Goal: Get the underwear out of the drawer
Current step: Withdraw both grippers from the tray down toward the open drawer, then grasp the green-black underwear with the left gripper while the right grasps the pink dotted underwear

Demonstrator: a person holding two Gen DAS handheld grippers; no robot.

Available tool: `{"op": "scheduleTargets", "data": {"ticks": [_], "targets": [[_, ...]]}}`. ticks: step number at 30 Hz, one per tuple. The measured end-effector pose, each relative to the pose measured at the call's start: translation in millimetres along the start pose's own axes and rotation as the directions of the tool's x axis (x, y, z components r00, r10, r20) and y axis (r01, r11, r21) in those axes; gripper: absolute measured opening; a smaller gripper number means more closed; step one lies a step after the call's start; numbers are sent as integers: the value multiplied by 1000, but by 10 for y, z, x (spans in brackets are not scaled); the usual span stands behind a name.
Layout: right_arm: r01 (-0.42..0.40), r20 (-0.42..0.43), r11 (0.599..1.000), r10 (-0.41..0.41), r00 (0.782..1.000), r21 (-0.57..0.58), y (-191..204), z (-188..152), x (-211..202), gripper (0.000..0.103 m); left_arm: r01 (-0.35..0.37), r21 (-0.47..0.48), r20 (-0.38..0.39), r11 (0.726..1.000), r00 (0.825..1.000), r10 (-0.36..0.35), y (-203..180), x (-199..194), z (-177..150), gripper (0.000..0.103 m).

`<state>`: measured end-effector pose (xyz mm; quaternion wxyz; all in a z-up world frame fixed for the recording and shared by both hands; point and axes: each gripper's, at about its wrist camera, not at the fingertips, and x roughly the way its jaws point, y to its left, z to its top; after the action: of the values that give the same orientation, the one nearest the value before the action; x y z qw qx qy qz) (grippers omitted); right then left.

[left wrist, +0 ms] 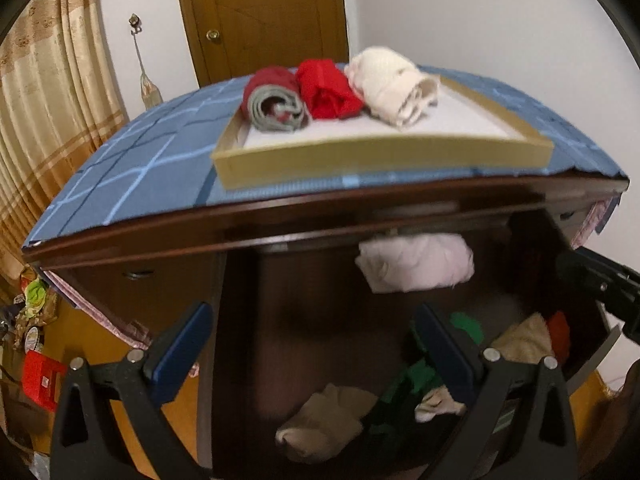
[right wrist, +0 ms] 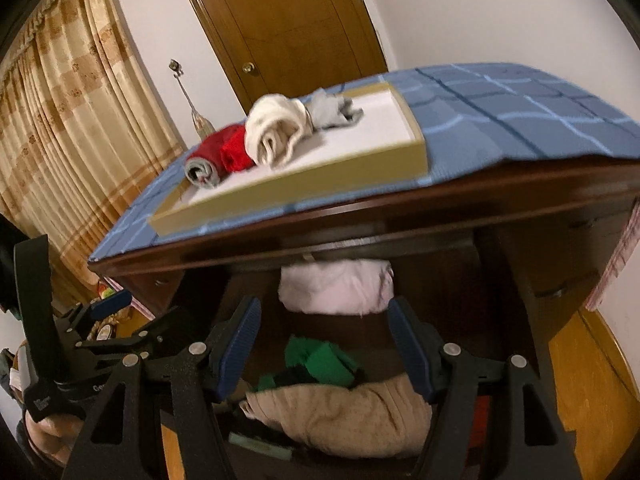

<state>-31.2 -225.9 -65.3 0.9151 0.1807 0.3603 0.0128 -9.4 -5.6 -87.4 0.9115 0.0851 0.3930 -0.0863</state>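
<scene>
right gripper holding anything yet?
No: the right gripper stands open above the drawer, with nothing touching its pads.

Both views are warm and moderately lit, the white wall (left wrist: 460, 20) brightest. Below the dresser top (left wrist: 320, 216) the open drawer (left wrist: 320, 340) sinks into deep shadow. Motion blur softens everything; fisheye bending curves that top, and black vignetting fills the corners.
</scene>
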Motion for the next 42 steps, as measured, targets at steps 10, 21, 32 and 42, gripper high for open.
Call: {"op": "scheduleTargets", "data": {"ticks": [10, 21, 32, 42], "targets": [[-11, -137, 1000, 9, 991, -12, -211, -226, 188, 68, -16, 63, -89, 998, 996, 21, 118, 157, -208, 102], [-237, -460, 914, 64, 885, -328, -104, -124, 516, 68, 3, 67, -132, 998, 991, 6, 150, 264, -222, 102], [-431, -738, 831, 36, 673, -352, -94, -258, 1119, 68, -18, 48, -126, 999, 992, 24, 247, 209, -125, 102], [-473, -785, 808, 20, 619, -352, -6, -408, 1409, 75, 3, 22, -148, 1000, 989, 0, 265, 270, -111, 102]]}}
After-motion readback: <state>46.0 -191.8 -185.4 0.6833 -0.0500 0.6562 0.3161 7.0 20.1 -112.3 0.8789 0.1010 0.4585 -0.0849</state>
